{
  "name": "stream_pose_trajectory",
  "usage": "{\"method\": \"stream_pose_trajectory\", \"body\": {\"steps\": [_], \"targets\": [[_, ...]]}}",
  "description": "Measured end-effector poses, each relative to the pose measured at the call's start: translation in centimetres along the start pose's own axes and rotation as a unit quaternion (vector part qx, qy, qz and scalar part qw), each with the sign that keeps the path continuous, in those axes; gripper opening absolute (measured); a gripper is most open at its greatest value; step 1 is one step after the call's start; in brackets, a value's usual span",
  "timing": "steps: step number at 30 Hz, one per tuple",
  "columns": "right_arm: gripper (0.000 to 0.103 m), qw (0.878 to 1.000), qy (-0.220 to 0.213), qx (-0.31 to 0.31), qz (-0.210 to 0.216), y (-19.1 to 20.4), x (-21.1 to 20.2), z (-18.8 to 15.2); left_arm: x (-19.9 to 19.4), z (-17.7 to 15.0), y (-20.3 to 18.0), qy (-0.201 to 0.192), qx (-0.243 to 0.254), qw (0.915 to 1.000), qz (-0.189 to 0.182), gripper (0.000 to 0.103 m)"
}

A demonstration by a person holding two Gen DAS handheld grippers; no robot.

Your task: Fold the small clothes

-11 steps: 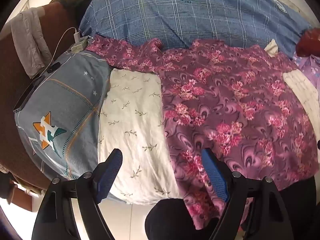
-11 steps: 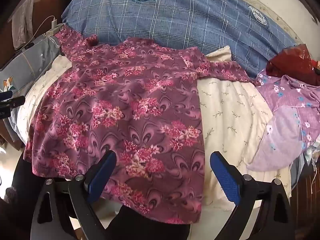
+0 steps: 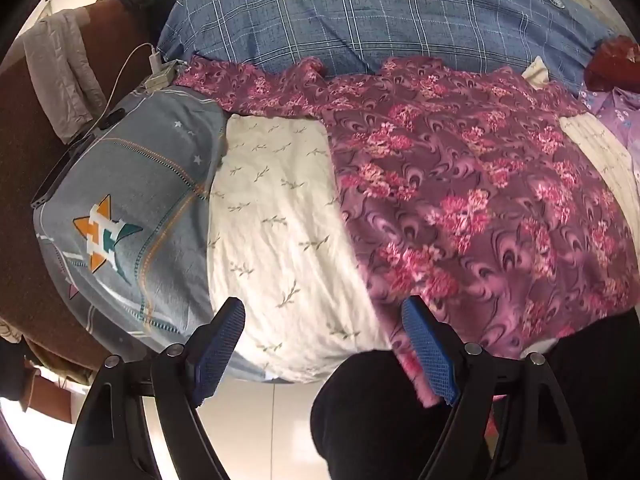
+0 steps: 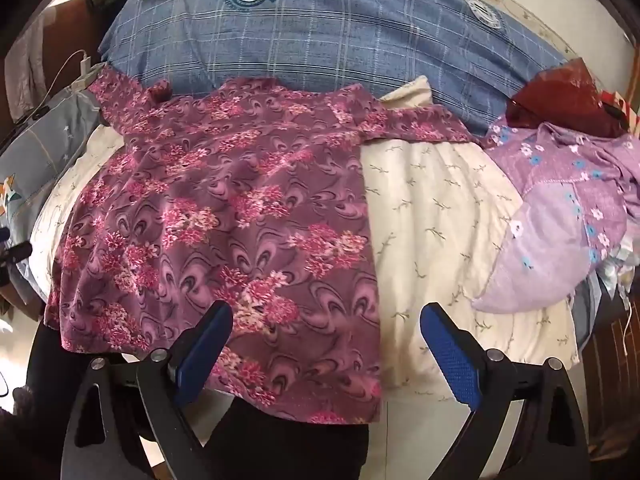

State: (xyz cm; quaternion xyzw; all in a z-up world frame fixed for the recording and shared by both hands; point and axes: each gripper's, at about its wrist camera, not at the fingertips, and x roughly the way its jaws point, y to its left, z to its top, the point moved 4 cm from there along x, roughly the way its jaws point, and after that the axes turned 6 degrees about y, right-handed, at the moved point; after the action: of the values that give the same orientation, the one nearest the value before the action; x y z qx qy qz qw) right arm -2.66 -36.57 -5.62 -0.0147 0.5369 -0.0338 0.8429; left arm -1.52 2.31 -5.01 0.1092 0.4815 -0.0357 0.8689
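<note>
Both grippers are up over the near edge of the bed (image 3: pixel 280 208), and both stand wide apart with nothing between the pads. The left gripper (image 3: pixel 324 344) hangs above the cream sheet, its right pad just at the hem of the floral top (image 3: pixel 460 200), though contact is hard to call from here. The right gripper (image 4: pixel 326 352) hovers over that top's lower right corner, jaws spread, one blue pad above the fabric, the other above bare sheet (image 4: pixel 440 220).

The floral top (image 4: pixel 224 216) itself lies spread flat on the bed, maroon with pink flower clusters, neckline toward the far side, sleeves out to left and right. Its hem droops over the near edge of the bed, in front of someone's dark trousers (image 3: pixel 380 412). The far end of the top rests against a blue checked quilt (image 4: pixel 320 36) that runs across the back.

On the left, a grey-blue pillow (image 3: pixel 132 200) with an orange and green star sits just beside the top's left sleeve, and a white charger (image 3: pixel 154 60) with its cable lies at the pillow's far corner. Off to the right, well apart from the top's body, a lilac garment (image 4: pixel 560 216) with small blue and white flowers sits in a crumpled heap, with something dark red (image 4: pixel 560 92) behind it.
</note>
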Motion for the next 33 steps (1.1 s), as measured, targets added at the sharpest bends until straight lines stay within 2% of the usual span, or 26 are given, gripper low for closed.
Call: {"method": "stream_pose_trajectory", "body": {"steps": [7, 12, 23, 33], "targets": [[0.095, 1.000, 0.007, 0.027, 0.000, -1.2, 0.1, -0.5, -1.4, -0.7, 0.1, -0.009, 0.014, 0.9998, -0.013, 0.081], [0.095, 1.000, 0.010, 0.010, -0.011, -0.5, -0.2, -0.7, -1.9, -0.5, -1.0, -0.011, 0.030, 0.9988, -0.036, 0.081], [0.095, 1.000, -0.001, -0.029, -0.001, 1.1, -1.2, -1.0, -4.1, -0.1, -1.8, -0.036, 0.056, 0.9968, -0.044, 0.081], [0.095, 1.000, -0.003, -0.022, 0.011, 1.0, -1.6, -0.9, -3.7, -0.3, -2.3, -0.028, 0.044, 0.9970, -0.057, 0.081]]}}
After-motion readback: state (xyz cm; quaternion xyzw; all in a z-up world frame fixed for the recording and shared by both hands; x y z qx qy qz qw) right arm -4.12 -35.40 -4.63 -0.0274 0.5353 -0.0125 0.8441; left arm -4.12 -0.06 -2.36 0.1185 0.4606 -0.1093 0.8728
